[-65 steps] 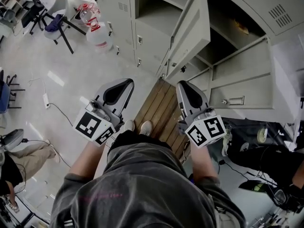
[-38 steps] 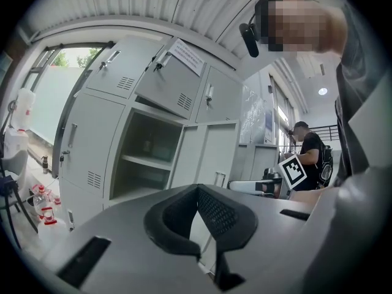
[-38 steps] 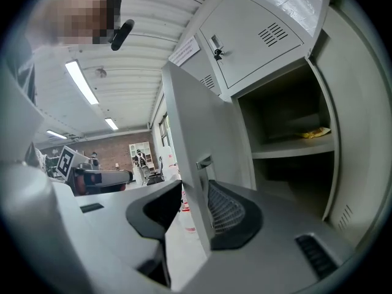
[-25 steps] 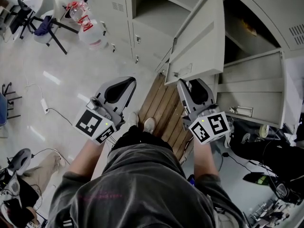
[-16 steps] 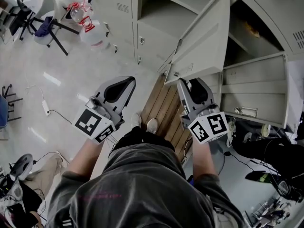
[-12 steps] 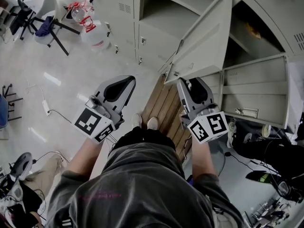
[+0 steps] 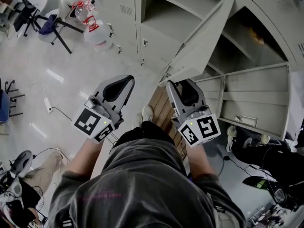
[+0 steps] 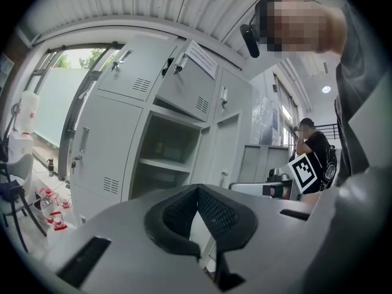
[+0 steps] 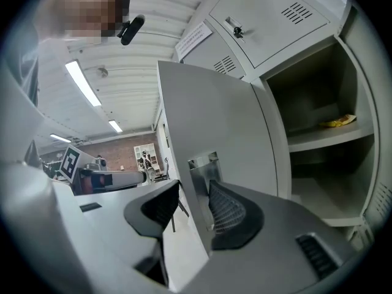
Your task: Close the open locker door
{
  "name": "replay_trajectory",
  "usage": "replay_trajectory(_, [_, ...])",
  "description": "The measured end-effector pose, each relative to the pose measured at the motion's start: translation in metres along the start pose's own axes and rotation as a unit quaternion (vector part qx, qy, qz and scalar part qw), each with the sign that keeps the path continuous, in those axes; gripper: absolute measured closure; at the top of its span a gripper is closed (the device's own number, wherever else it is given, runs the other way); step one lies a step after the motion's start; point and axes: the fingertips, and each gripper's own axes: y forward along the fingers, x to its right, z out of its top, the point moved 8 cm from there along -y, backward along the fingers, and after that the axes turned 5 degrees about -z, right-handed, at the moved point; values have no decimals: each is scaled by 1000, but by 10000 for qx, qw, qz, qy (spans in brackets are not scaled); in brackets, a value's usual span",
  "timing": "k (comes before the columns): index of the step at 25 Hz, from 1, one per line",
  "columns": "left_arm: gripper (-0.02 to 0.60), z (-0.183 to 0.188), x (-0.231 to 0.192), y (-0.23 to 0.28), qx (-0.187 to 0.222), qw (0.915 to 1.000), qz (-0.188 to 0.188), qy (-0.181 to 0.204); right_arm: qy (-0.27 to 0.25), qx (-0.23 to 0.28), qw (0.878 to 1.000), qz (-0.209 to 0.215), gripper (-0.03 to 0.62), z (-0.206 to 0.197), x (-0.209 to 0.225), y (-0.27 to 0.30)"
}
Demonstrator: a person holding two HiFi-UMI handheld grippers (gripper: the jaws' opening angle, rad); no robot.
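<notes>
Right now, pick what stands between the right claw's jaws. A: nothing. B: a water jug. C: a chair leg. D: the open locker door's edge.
D: in the right gripper view the locker door has its edge between the jaws of the right claw, which have just been opening.

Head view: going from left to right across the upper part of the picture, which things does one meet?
From the left: office chair → water bottles → open locker door → yellowish thing on a shelf.

2 water jugs [image 7: 96, 32] w/ red caps near office chair [image 7: 47, 20], pwr strip [image 7: 48, 103] on floor [image 7: 71, 75], wood slat board [image 7: 160, 103] underfoot
</notes>
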Motion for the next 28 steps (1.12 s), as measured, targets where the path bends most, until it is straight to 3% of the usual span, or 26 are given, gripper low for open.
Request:
replay_trajectory(15, [566, -4, -2, -1, 28, 9992, 406, -21, -8, -46, 9995, 300, 434, 2, -12, 31])
replay_trajectory(28, [566, 0, -7, 6, 149, 9967, 802, 30, -94, -131, 9947, 1013, 443, 4, -11, 56])
